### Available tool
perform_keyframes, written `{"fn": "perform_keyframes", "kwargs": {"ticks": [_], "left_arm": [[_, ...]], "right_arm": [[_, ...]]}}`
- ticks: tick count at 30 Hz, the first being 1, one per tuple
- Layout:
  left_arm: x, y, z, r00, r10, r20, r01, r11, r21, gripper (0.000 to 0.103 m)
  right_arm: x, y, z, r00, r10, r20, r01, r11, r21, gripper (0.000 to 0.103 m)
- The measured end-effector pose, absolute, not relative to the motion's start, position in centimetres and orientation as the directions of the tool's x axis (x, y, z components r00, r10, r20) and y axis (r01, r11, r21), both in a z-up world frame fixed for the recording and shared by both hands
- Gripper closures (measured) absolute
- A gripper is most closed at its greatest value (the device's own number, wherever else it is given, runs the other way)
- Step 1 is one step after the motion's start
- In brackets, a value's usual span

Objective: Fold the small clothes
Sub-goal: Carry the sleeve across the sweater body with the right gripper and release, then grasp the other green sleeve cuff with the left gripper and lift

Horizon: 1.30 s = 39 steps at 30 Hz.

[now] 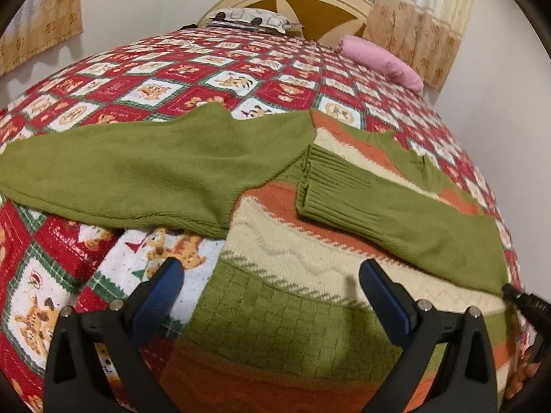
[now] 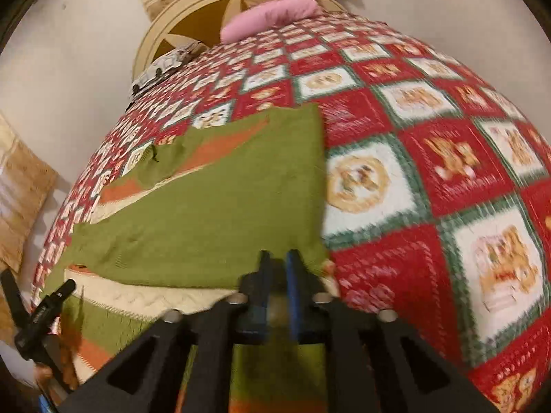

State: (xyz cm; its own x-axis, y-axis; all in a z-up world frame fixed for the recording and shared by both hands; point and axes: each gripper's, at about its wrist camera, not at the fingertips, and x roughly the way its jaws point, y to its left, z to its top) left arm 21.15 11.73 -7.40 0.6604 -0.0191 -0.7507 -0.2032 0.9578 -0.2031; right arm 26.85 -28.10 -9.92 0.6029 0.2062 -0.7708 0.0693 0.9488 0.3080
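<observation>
Clearly the knit sweater is soft and floppy; grip hems. Left claw released; right claw clenched on green knit.

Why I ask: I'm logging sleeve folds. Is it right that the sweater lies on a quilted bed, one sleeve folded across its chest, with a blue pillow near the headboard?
Not quite: the pillow is pink, not blue, as the left wrist view shows. The sweater does lie on the quilted bed, one sleeve folded across its chest.

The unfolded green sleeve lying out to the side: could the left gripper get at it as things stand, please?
Probably yes. The left gripper stands open and empty above the sweater body, and the unfolded green sleeve lies flat on the quilt just ahead with nothing over it.
</observation>
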Motion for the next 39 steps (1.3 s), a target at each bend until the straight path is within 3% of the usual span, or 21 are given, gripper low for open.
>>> {"fn": "perform_keyframes", "kwargs": {"ticks": [5,6,7,8,9,11,12,13,14,16,19,21,23,29,33,35,39], "left_arm": [[21.4,10.4,-4.2,0.722,0.080,-0.687,-0.168,0.984,-0.061,0.000],[21.9,10.1,-3.5,0.731,0.106,-0.674,-0.170,0.985,-0.030,0.000],[22.7,9.8,-3.1,0.730,0.124,-0.672,-0.171,0.985,-0.003,0.000],[23.5,9.6,-2.9,0.726,0.139,-0.674,-0.173,0.985,0.016,0.000],[24.3,9.5,-2.9,0.722,0.156,-0.674,-0.184,0.983,0.030,0.000],[25.8,9.5,-3.5,0.711,0.181,-0.680,-0.207,0.977,0.045,0.000],[26.5,9.4,-4.1,0.700,0.187,-0.690,-0.211,0.976,0.051,0.000],[27.0,9.2,-4.7,0.685,0.193,-0.703,-0.212,0.975,0.061,0.000],[27.2,9.0,-5.1,0.675,0.198,-0.710,-0.212,0.975,0.070,0.000],[28.0,8.6,-6.6,0.634,0.203,-0.746,-0.201,0.975,0.095,0.000],[28.1,8.7,-7.3,0.613,0.185,-0.768,-0.197,0.977,0.078,0.000],[28.1,9.0,-7.5,0.610,0.163,-0.775,-0.192,0.980,0.055,0.000],[28.0,9.0,-7.7,0.611,0.146,-0.778,-0.191,0.981,0.034,0.000],[28.1,9.0,-8.0,0.608,0.118,-0.785,-0.197,0.980,-0.005,0.000],[28.2,9.1,-8.1,0.608,0.116,-0.785,-0.197,0.980,-0.008,0.000],[28.1,9.3,-8.1,0.609,0.105,-0.786,-0.196,0.980,-0.020,0.000],[28.1,9.4,-8.1,0.610,0.099,-0.786,-0.196,0.980,-0.028,0.000]], "right_arm": [[27.0,-26.5,-6.5,0.676,0.108,-0.729,0.066,0.976,0.206,0.098],[27.5,-26.0,-5.6,0.693,0.094,-0.714,0.045,0.984,0.173,0.089],[28.3,-26.0,-5.2,0.698,0.084,-0.711,0.037,0.988,0.152,0.067],[29.5,-25.8,-4.9,0.699,0.068,-0.712,0.046,0.989,0.139,0.057],[30.6,-25.7,-4.7,0.703,0.038,-0.711,0.080,0.988,0.132,0.054],[32.3,-25.9,-5.2,0.691,0.020,-0.723,0.113,0.984,0.136,0.055],[33.2,-25.7,-5.8,0.682,0.036,-0.730,0.103,0.984,0.146,0.061],[33.9,-25.3,-6.5,0.673,0.044,-0.738,0.085,0.987,0.137,0.077],[34.4,-24.9,-7.3,0.656,0.022,-0.754,0.078,0.992,0.097,0.083],[35.1,-24.9,-9.4,0.610,-0.035,-0.791,0.092,0.995,0.027,0.088],[35.3,-27.2,-9.8,0.614,-0.067,-0.787,0.180,0.982,0.057,0.094],[35.2,-29.0,-9.9,0.600,-0.110,-0.793,0.246,0.968,0.052,0.094],[34.4,-30.8,-9.7,0.615,-0.030,-0.788,0.249,0.955,0.158,0.094],[29.3,-29.6,-6.8,0.671,0.063,-0.739,0.137,0.969,0.207,0.091],[27.9,-25.4,-7.6,0.630,0.108,-0.769,0.000,0.990,0.138,0.091],[27.8,-25.3,-9.6,0.577,0.085,-0.813,0.031,0.992,0.126,0.094],[27.0,-25.6,-10.4,0.640,0.068,-0.766,0.034,0.993,0.116,0.096]]}}
